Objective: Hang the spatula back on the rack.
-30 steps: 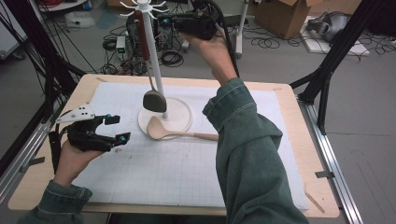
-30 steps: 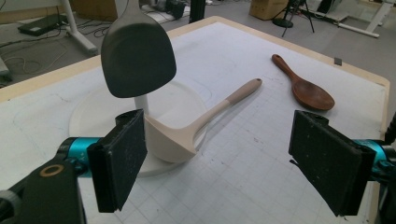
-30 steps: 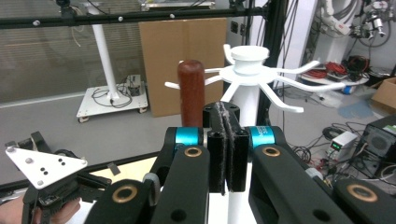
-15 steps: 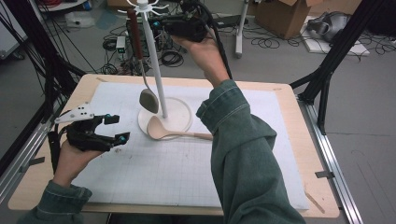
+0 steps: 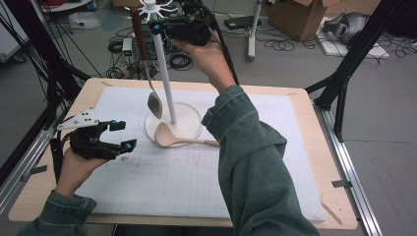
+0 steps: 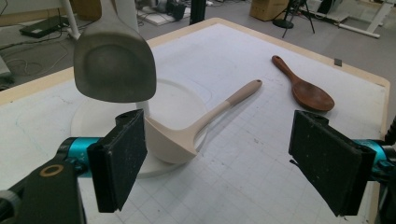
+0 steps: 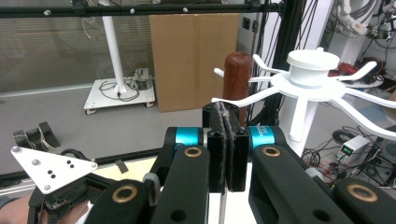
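A metal spatula with a brown wooden handle (image 5: 137, 29) hangs beside the pole of a white hook stand (image 5: 165, 73). Its head (image 5: 155, 104) is in the air just left of the pole. My right gripper (image 5: 154, 27) is shut on the spatula near the stand's top. In the right gripper view the handle (image 7: 237, 74) rises behind the closed jaws (image 7: 227, 123). A cream spoon (image 5: 168, 137) lies partly on the stand's round base (image 5: 189, 125). My left gripper (image 5: 125, 135) rests open at the mat's left. In its own view the pads (image 6: 119, 163) frame the spoon (image 6: 187, 135).
A dark wooden spoon (image 6: 306, 91) lies on the gridded mat beyond the cream one. The stand's white hooks (image 7: 310, 74) spread close to my right gripper. The right forearm (image 5: 246, 147) crosses the middle of the mat. Cables and boxes are on the floor behind the table.
My right gripper has shifted a little to the left near the stand's top. The spatula's head has swung left of the pole. The left gripper has not moved.
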### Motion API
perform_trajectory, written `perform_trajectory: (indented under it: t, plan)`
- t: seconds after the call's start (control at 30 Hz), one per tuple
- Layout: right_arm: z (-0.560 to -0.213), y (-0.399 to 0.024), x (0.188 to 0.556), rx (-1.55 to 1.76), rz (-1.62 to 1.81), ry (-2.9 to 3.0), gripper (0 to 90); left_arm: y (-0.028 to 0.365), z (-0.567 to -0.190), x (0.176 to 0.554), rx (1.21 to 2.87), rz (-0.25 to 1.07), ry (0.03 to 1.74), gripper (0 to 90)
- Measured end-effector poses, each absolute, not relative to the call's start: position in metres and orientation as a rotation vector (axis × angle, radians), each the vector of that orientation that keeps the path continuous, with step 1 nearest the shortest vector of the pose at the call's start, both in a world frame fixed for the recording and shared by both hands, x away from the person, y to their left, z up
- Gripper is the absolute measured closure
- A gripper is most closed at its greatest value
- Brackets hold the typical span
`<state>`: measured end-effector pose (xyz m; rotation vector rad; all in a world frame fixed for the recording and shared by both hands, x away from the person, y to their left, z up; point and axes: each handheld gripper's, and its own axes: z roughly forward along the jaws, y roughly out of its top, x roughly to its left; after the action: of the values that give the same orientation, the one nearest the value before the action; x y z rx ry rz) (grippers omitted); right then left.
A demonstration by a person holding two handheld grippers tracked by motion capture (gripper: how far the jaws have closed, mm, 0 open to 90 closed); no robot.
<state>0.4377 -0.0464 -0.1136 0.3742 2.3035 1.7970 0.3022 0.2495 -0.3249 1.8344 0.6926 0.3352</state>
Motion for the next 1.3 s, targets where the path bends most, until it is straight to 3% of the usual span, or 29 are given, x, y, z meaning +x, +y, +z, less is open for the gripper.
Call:
perform_trajectory:
  t: [0.23, 0.83, 1.3]
  plan:
    - [-0.115, -0.053, 0.434, 0.371, 1.797, 2.299, 89.6, 0.249, -0.325, 0.302, 1.837, 0.334, 0.69, 19.7]
    - [-0.129, -0.086, 0.417, 0.389, 1.784, 2.281, 55.5, 0.248, -0.326, 0.304, 1.841, 0.333, 0.689, 19.0]
    - [-0.154, -0.107, 0.416, 0.449, 1.741, 2.299, 45.3, 0.247, -0.326, 0.304, 1.846, 0.334, 0.686, 18.9]
